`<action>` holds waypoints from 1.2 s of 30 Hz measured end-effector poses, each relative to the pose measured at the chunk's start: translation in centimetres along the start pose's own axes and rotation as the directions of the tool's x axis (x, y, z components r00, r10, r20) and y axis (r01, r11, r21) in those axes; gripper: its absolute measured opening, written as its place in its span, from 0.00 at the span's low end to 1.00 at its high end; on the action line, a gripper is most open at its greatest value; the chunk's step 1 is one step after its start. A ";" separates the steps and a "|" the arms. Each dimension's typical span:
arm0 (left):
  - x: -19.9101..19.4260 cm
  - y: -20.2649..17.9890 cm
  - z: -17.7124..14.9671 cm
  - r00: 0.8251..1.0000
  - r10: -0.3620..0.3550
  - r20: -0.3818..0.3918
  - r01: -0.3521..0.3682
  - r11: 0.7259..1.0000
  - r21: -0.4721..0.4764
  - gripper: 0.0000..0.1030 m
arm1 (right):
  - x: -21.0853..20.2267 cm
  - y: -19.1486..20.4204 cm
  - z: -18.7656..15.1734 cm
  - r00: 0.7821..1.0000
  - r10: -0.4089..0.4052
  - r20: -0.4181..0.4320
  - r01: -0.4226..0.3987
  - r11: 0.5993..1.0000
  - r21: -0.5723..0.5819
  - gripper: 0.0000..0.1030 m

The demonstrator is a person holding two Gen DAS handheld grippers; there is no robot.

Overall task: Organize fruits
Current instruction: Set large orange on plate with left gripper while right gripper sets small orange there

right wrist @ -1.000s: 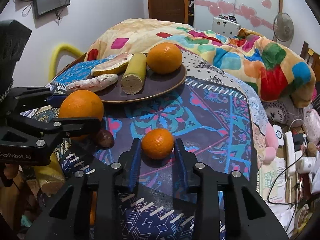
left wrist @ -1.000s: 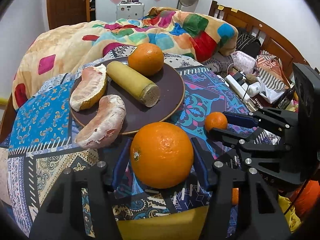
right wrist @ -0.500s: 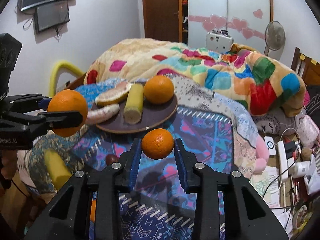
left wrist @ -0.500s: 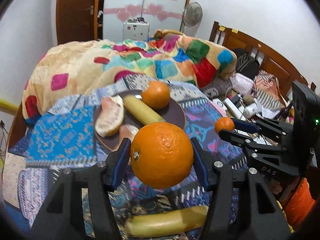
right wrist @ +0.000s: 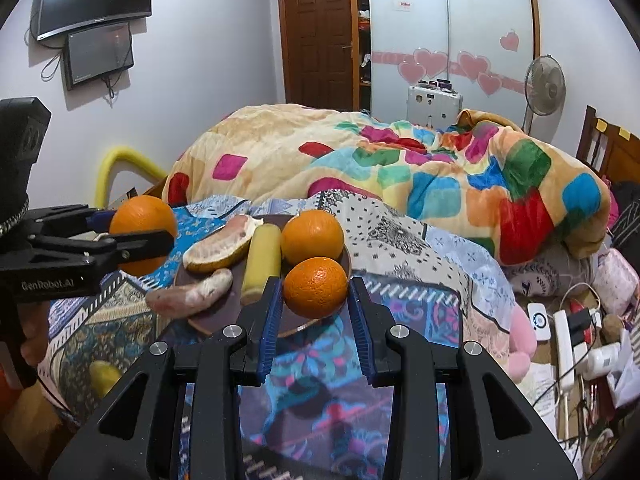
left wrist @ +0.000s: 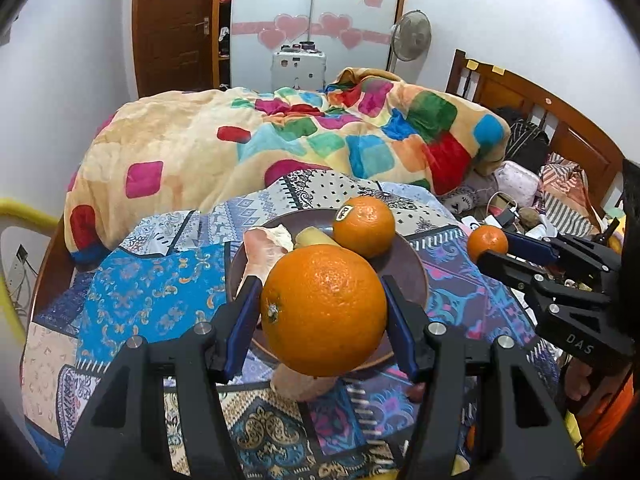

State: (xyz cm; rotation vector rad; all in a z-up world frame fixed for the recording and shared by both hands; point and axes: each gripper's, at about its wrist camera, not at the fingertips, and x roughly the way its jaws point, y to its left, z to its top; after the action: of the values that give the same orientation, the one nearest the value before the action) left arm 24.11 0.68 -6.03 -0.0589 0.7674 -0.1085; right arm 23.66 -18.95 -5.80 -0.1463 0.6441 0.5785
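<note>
My left gripper (left wrist: 322,312) is shut on a large orange (left wrist: 324,310) and holds it in the air over the near edge of the brown plate (left wrist: 416,276); it also shows in the right wrist view (right wrist: 142,234). My right gripper (right wrist: 316,288) is shut on a small orange (right wrist: 316,287), held above the cloth just short of the plate (right wrist: 208,322); it also shows in the left wrist view (left wrist: 487,243). On the plate lie another orange (right wrist: 313,237), a yellow banana piece (right wrist: 262,262) and two pomelo segments (right wrist: 218,244).
The table carries a patterned blue cloth (left wrist: 160,300). A banana piece (right wrist: 103,376) lies at the table's left edge. A bed with a colourful blanket (right wrist: 400,168) is behind. Cables and a power strip (right wrist: 564,344) clutter the right side.
Both grippers have lifted their oranges off the cloth and risen well above the table. The plate now sits lower and farther in both views.
</note>
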 end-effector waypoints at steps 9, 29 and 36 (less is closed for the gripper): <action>3.0 0.0 0.9 1.000 0.005 -0.030 -0.004 1.000 0.006 0.57 | 3.8 -0.1 0.9 0.998 -0.009 -0.057 0.009 1.000 0.010 0.30; 7.8 -0.2 1.0 0.993 0.015 -0.114 -0.012 0.999 0.030 0.57 | 8.9 0.6 0.5 0.981 0.015 -0.192 -0.013 1.000 0.012 0.30; 7.2 0.5 1.4 0.994 0.001 -0.106 -0.002 1.000 -0.014 0.58 | 8.4 0.6 0.6 0.982 0.011 -0.191 -0.009 1.000 0.011 0.37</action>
State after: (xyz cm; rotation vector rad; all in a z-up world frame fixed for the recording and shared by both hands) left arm 30.29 0.32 -10.00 -0.0663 0.8742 -0.1055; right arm 29.11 -14.38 -10.35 -0.1910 0.8344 0.5751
